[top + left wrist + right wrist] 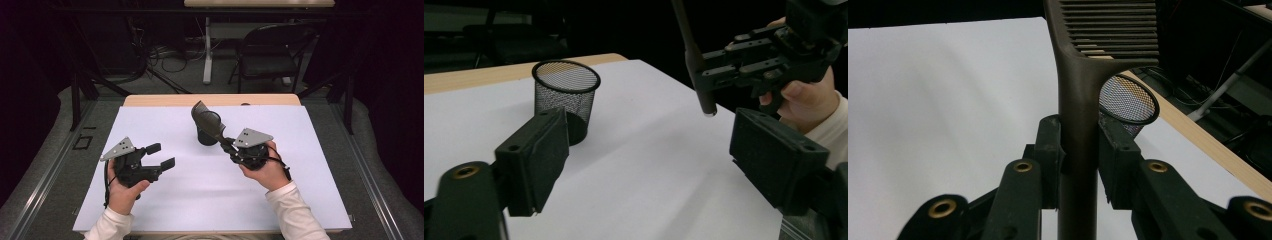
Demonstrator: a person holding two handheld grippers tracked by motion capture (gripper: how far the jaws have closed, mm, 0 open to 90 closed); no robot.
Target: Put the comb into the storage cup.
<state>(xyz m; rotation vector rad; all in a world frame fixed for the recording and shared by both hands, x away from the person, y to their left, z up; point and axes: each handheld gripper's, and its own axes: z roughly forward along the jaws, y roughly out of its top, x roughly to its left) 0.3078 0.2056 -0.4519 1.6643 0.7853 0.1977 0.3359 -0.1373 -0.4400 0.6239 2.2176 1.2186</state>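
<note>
The right tongs [229,143] are clamped on the handle of a dark slotted spatula [206,119]. In the right gripper view the two jaws press the handle from both sides, and the slotted blade [1113,27] rises beyond them at the top of the picture. In the high view the spatula slants up and away from these tongs, with its blade over the black mesh cup [206,135]. The left gripper view shows the lower end of the handle [704,97] sticking out below the right tongs [716,75], well clear of the white surface [200,195].

The mesh cup stands upright on the surface just beyond the right tongs. In the right gripper view its round rim [1128,100] shows directly behind the handle and the right-hand jaw. Whether the spatula touches the cup cannot be told.

The left tongs [161,156] stand open with nothing between the jaws. They hover above the surface, well apart from the cup and from the spatula. In the left gripper view the cup [566,97] lies ahead, just past the left-hand jaw, and the right tongs with the handle are ahead beyond the right-hand jaw.

Beyond the far edge of the surface a black chair [272,52] stands on the floor.
</note>
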